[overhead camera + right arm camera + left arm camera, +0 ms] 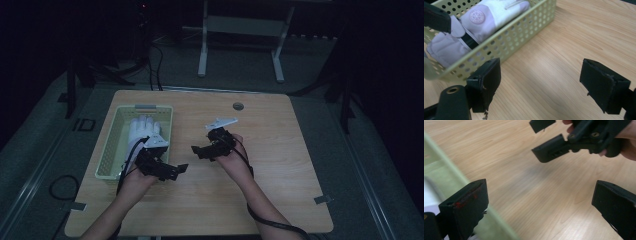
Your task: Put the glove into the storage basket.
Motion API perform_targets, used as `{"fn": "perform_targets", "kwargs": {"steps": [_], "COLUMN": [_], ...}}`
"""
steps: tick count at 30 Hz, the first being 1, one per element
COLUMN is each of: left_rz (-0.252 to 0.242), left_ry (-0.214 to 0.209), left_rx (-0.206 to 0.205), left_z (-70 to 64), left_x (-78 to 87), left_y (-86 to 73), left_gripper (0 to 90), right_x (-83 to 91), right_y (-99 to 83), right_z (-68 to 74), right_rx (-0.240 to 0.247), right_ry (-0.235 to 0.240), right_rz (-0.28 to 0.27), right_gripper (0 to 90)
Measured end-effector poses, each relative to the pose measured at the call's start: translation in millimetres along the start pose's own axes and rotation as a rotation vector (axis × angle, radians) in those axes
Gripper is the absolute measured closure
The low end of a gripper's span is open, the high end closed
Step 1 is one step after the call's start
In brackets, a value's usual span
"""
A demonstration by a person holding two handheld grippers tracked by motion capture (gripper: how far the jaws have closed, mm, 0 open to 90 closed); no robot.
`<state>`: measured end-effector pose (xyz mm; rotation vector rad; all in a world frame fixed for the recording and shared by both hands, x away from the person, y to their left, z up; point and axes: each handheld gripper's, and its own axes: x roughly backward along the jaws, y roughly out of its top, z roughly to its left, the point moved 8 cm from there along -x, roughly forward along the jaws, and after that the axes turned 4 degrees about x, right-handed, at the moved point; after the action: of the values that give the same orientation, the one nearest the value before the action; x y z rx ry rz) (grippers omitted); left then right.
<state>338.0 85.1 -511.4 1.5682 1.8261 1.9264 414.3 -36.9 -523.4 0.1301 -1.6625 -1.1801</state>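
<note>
Surface: wooden table (280, 150) sitting in a dark room.
Basket (112, 145): lying at table's left, holding white glove (141, 131).
Left gripper (172, 170): hovering beside basket, jaws gaping wide.
Right gripper (200, 150): hovering right of basket, jaws gaping wide.

pale green basket (111, 150), white glove (141, 131)

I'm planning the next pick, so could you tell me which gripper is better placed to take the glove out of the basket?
Probably the left gripper: its hand hovers at the basket edge, right beside the glove, jaws open. The right gripper hangs open farther off, over bare table.
</note>
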Motion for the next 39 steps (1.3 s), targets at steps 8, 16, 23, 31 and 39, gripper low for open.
{"fn": "perform_targets", "kwargs": {"steps": [8,16,23,31,39], "left_rz": [-0.002,0.023,0.053,0.047,0.051], "left_ry": [-0.067,-0.134,-0.167,-0.208,-0.222], "left_rx": [-0.024,-0.077,-0.105,-0.108,-0.111], "left_z": [-21.4,-47.3,-61.7,-74.0,-80.7], "left_x": [-18.2,-38.0,-55.9,-73.2,-85.8], "left_y": [-0.4,-4.7,-13.9,-25.7,-36.2], "left_gripper": [1.2,1.1,1.2,1.2,1.2], "right_x": [14.5,25.0,31.0,34.5,38.5], "right_y": [-21.2,-48.6,-72.2,-98.8,-123.0], "right_z": [-13.1,-24.5,-31.7,-36.7,-42.8], "right_rx": [0.006,0.009,0.002,0.007,0.0], "right_ry": [-0.019,-0.029,-0.028,-0.025,-0.024], "right_rz": [0.005,0.004,-0.006,-0.009,-0.01], "right_gripper": [17.1,17.1,17.1,16.1,15.4]}}
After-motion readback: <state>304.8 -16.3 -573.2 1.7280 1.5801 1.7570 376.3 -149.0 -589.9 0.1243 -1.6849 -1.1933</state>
